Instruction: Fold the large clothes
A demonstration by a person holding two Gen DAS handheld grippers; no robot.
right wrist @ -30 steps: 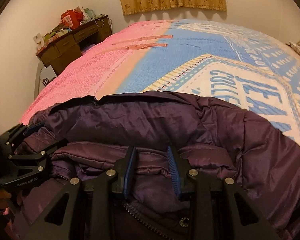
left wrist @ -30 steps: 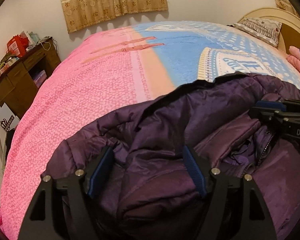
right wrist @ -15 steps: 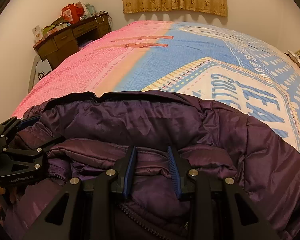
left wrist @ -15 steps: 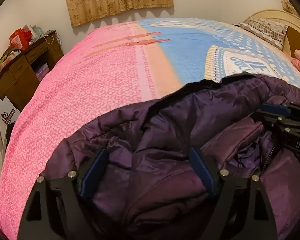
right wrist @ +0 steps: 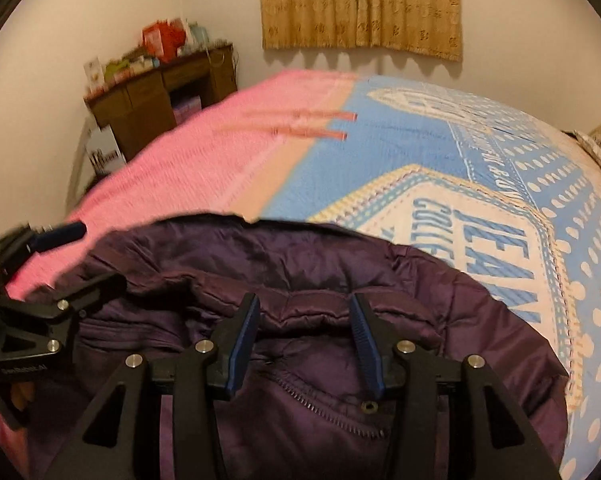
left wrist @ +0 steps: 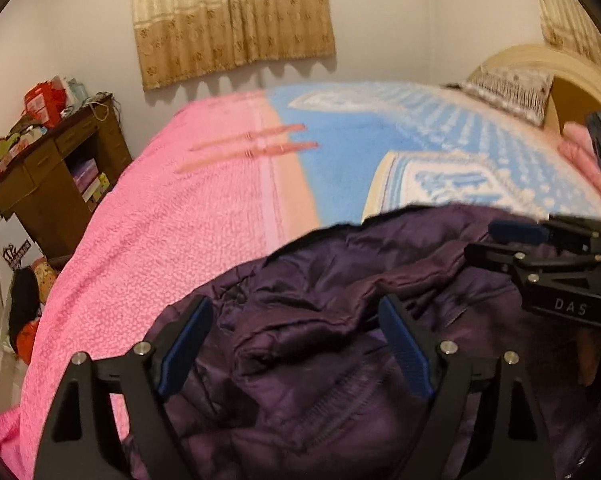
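The purple jacket lies bunched and roughly folded on the bed; left gripper fingers stand wide, empty; right gripper fingers are opening, fabric between them unpressed; tidying likely remains.

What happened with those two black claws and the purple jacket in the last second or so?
The right gripper had pinched a fold of the purple jacket; its jaws are now opening and letting go. The left gripper spread its jaws wider, pads clear of the fabric. Both views pull up and back. The jacket stays bunched on the bedspread.
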